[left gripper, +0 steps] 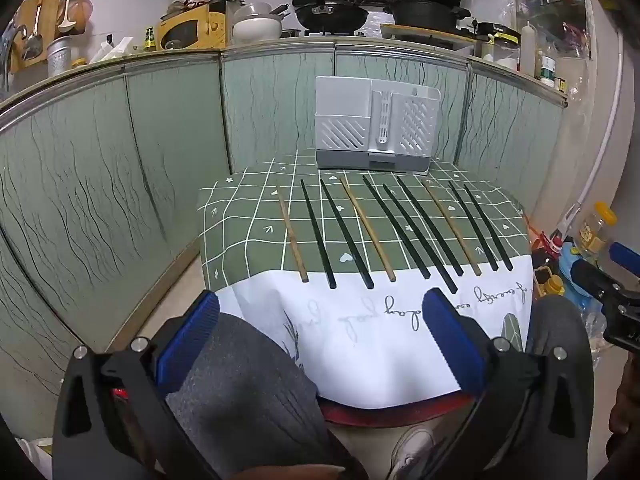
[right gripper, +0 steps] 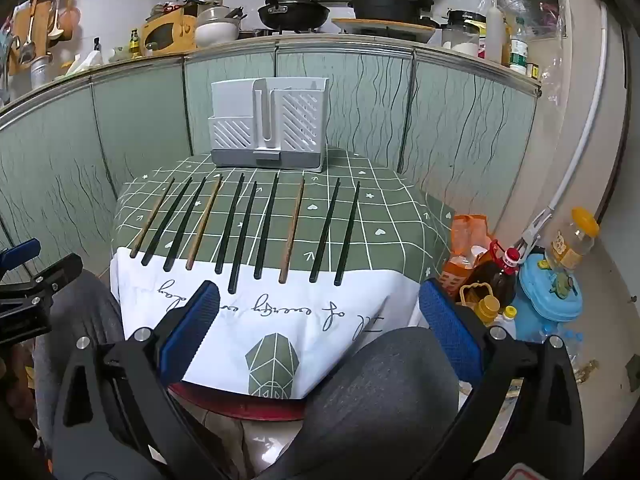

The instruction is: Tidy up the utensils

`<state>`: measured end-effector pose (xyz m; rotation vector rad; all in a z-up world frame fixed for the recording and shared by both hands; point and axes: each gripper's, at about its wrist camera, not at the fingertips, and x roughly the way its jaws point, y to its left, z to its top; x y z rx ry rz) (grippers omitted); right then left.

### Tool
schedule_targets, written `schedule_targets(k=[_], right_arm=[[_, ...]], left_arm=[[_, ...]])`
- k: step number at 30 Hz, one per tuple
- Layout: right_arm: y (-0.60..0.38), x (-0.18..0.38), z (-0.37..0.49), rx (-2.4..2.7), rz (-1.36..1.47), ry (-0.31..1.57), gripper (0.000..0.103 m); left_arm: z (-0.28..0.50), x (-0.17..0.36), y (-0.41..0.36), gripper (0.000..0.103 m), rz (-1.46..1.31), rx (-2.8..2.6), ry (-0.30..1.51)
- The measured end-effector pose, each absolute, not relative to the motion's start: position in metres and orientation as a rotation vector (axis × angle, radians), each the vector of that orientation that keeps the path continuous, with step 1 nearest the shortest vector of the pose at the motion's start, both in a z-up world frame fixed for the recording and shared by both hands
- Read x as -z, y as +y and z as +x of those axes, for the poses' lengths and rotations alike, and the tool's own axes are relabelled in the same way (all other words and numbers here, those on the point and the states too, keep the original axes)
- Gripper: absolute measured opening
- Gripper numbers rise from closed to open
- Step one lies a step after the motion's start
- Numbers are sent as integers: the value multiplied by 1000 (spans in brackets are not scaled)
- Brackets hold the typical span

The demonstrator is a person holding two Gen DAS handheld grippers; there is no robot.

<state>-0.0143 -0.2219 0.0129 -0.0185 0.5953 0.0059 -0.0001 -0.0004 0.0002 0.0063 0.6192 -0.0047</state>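
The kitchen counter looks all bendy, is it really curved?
Likely not: in the left wrist view the fisheye lens bows the grey metal counter edge; in the right wrist view it arches likewise, while the dark chopsticks near the middle look straight.

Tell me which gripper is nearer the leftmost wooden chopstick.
Left. The left gripper hangs open almost in line with the leftmost wooden chopstick; the right gripper, also open, sits farther right, toward the row's middle.
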Motion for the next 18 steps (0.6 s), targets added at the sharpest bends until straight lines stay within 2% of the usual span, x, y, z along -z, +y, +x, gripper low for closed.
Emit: schedule_targets(k=[18], right_arm=[[-222,-12,-15,-7,-16,599,96]], left_arm=[[-1,6,4,99,24,-39,602]])
